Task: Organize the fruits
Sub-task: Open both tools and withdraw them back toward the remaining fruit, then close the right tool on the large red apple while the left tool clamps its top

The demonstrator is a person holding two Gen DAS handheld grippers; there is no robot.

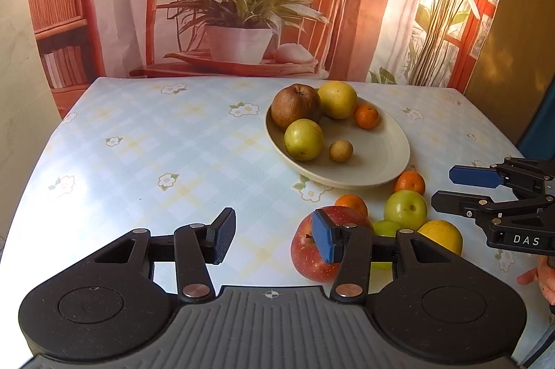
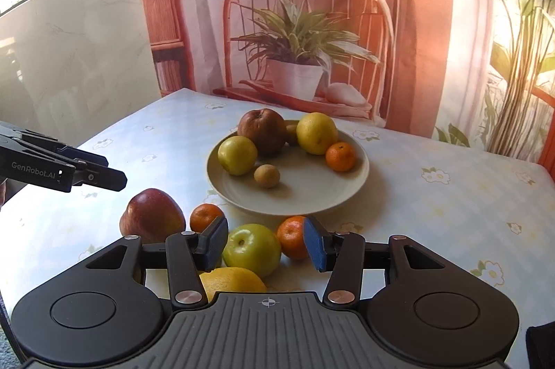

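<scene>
A cream plate holds a brown pear, a yellow citrus, a mandarin, a green-yellow apple and a small brown fruit. On the table in front of it lie a red apple, a green apple, two mandarins and a yellow citrus. My left gripper is open and empty, just left of the red apple. My right gripper is open, jaws either side of the green apple, above it.
The table wears a pale checked cloth with flowers. A printed backdrop hangs behind its far edge. The right gripper shows in the left wrist view; the left gripper shows in the right wrist view.
</scene>
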